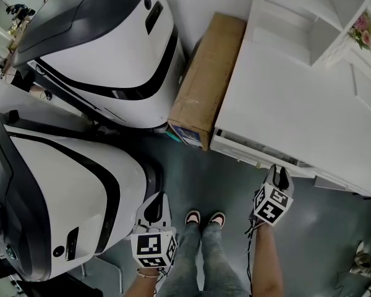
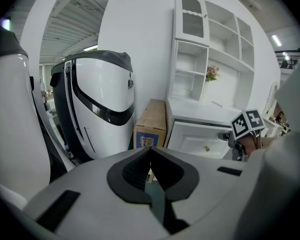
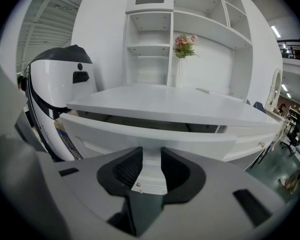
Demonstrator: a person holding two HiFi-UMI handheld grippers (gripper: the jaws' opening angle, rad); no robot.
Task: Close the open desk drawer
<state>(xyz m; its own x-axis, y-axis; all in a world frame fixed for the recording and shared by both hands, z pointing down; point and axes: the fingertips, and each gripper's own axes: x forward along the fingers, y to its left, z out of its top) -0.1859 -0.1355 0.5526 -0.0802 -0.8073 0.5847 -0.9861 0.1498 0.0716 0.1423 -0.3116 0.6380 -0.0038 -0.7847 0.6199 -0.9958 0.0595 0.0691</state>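
Drawer [image 1: 244,151] stood part-open, white front proud of the counter [image 1: 284,98] edge, with a dark gap above it in the right gripper view. Right tool [image 1: 278,173] pointed at the drawer front, tips at or just short of it, contact not resolvable. Its jaws were a narrow gap apart with nothing clamped. Left tool [image 1: 153,198] hung low near the person's shoes [image 1: 193,217], well apart from the drawer, jaws together, empty. Box [image 1: 207,79] stood just beside the counter

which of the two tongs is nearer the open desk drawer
The right tongs: their open tips sit just in front of the pulled-out drawer front. The left tongs, shut, hang farther back beside the big white machine.
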